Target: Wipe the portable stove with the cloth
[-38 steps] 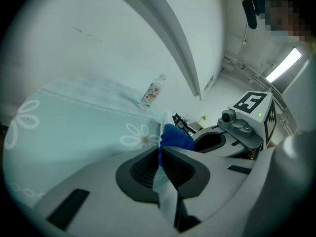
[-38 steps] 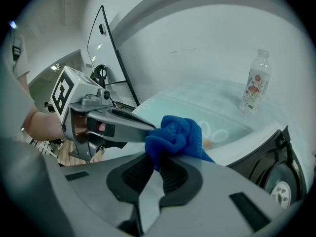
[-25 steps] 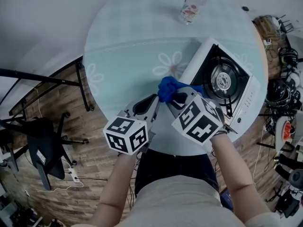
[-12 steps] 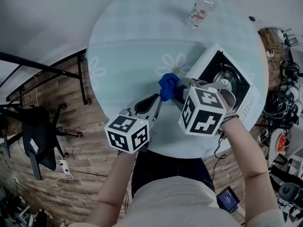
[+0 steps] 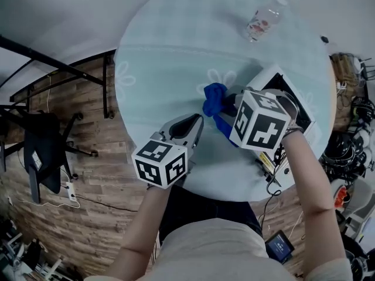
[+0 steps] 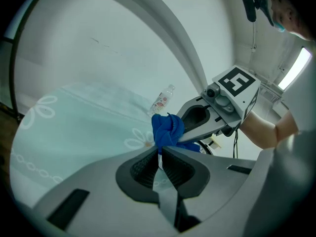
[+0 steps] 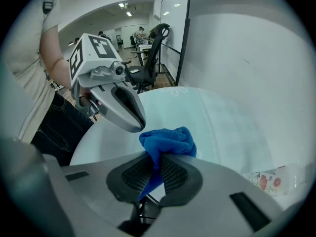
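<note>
My right claw (image 7: 157, 158) is clamped on the blue cloth (image 7: 168, 139), which bunches up past the jaw tips just beside the portable stove (image 5: 274, 76) at the worktop's (image 5: 176, 57) right edge. My left claw (image 6: 160, 151) has its jaws together on nothing (tips close to the cloth). A plastic bottle (image 5: 262, 21) sits near the far edge.

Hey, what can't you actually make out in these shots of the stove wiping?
- Portable stove: head view, burner and controls mostly covered by the marker cube of the right gripper and the forearm.
- Bottle label: too small in every view.
- Left gripper: left gripper view, whether its closed tips nip the cloth or only meet it; the cloth's folds hide the contact.
</note>
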The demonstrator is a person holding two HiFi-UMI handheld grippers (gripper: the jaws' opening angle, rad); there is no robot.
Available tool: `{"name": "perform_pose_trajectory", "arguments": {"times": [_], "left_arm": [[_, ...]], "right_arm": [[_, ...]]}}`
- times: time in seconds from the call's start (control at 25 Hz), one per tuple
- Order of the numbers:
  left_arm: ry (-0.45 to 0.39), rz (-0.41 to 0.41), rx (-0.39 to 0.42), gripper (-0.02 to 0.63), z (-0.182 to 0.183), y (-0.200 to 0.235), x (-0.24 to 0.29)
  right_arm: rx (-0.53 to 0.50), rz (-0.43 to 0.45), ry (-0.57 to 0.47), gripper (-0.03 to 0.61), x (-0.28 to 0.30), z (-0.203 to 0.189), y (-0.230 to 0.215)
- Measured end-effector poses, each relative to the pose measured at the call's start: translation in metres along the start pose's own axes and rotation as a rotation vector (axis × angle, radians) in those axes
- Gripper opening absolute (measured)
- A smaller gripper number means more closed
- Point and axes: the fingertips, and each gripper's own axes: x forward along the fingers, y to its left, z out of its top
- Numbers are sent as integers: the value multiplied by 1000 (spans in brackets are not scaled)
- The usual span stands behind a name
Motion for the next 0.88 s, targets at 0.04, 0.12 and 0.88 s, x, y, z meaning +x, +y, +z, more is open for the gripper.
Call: {"name": "perform_pose_trajectory", "arguments": {"times": [0.04, 0.12, 0.88], "left_arm": [[-4, 7, -6, 38, 0, 0, 0], [-8, 15, -7, 38, -1, -2, 2], [-26, 41, -13, 38, -5, -28, 29]], "right_arm": [[-5, 3, -4, 49, -1, -1, -3], [-13, 12, -13, 49, -2, -2, -7], [-72, 118, -36, 48, -3, -35, -14]]}}
